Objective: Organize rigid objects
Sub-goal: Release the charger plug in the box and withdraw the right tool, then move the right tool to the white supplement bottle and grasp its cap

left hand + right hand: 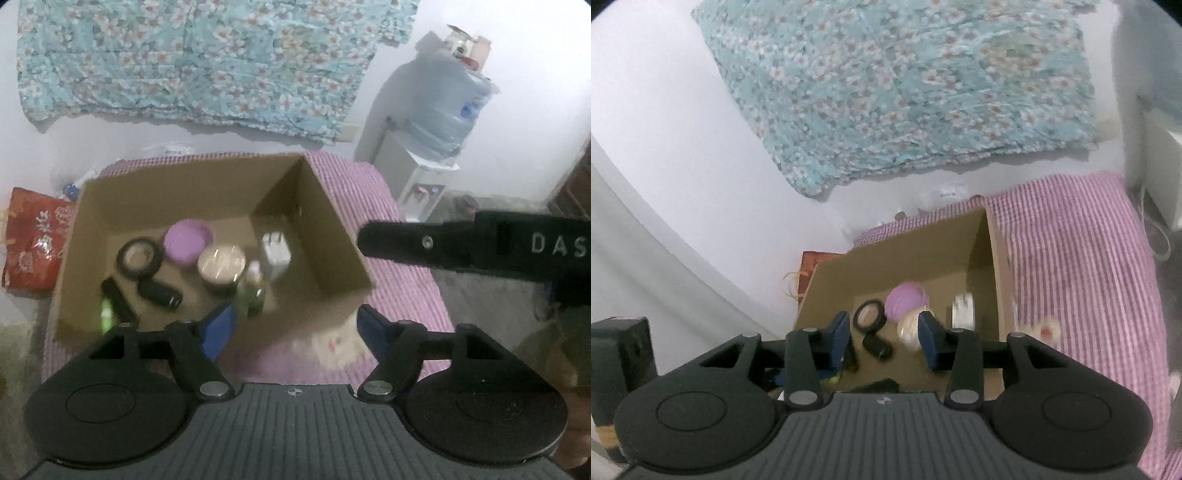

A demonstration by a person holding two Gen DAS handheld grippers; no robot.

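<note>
My left gripper [291,325] spread wide, empty, above cardboard box [325,206] on purple mat [402,295]; my right gripper [882,336] also parted, empty. Purple bowl [187,240], tape roll [139,257], charger [276,253] inside box.

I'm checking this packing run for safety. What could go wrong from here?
1. The green bottle with the clear cap stands upright in the brown cardboard box among close-packed items; a reach past it might tip it.
2. Both views are motion-blurred, so fast moves risk a misjudged grasp.
3. The open left tool and open right tool hover over the same box and could collide.
</note>
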